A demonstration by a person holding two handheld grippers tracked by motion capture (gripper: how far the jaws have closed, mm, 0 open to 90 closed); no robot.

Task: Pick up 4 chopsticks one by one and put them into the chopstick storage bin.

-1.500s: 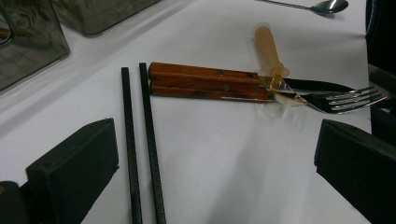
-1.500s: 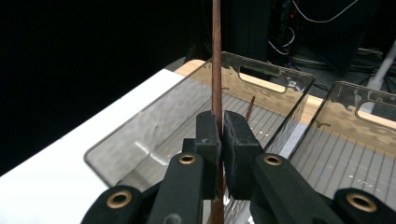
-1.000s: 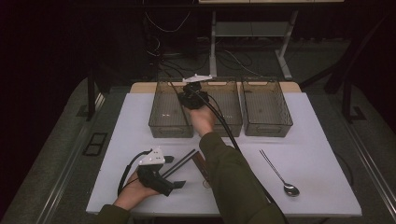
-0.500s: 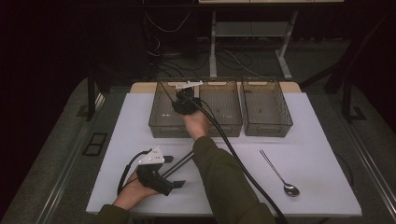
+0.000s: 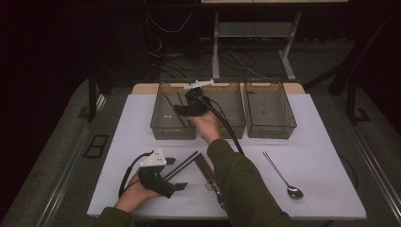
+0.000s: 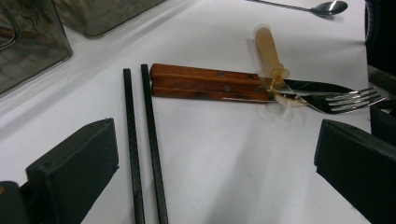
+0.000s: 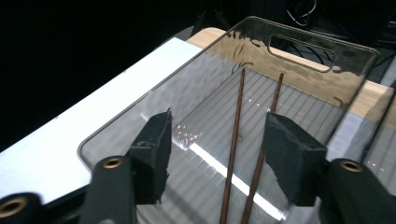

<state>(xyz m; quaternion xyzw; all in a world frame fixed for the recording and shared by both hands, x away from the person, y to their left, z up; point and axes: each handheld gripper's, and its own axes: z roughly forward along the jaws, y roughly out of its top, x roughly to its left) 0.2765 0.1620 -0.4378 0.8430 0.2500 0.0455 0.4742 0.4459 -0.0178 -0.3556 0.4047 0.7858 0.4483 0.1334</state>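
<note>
My right gripper (image 5: 183,110) (image 7: 217,144) hangs over the left clear bin (image 5: 172,132) (image 7: 299,51). Its jaws have just been opening and stand apart. Two thin brown chopsticks (image 7: 238,107) lie on the bin floor beneath the jaws, free of the pads. My left gripper (image 5: 176,173) (image 6: 217,149) rests near the table's front left, open wide with nothing gripped. A pair of black chopsticks (image 5: 182,164) (image 6: 140,140) lies on the white table just ahead of its left jaw.
Wood-handled cutlery (image 5: 206,168) (image 6: 205,84), a fork (image 6: 350,100) and a pale-handled piece (image 6: 268,46) lie beside the black chopsticks. A spoon (image 5: 283,177) (image 6: 327,7) lies at the front right. Two more clear bins (image 5: 229,125) (image 5: 269,127) stand in the row.
The right gripper has shifted a little left and lower over the left bin, and its jaws have spread. The left hand has stayed still.
</note>
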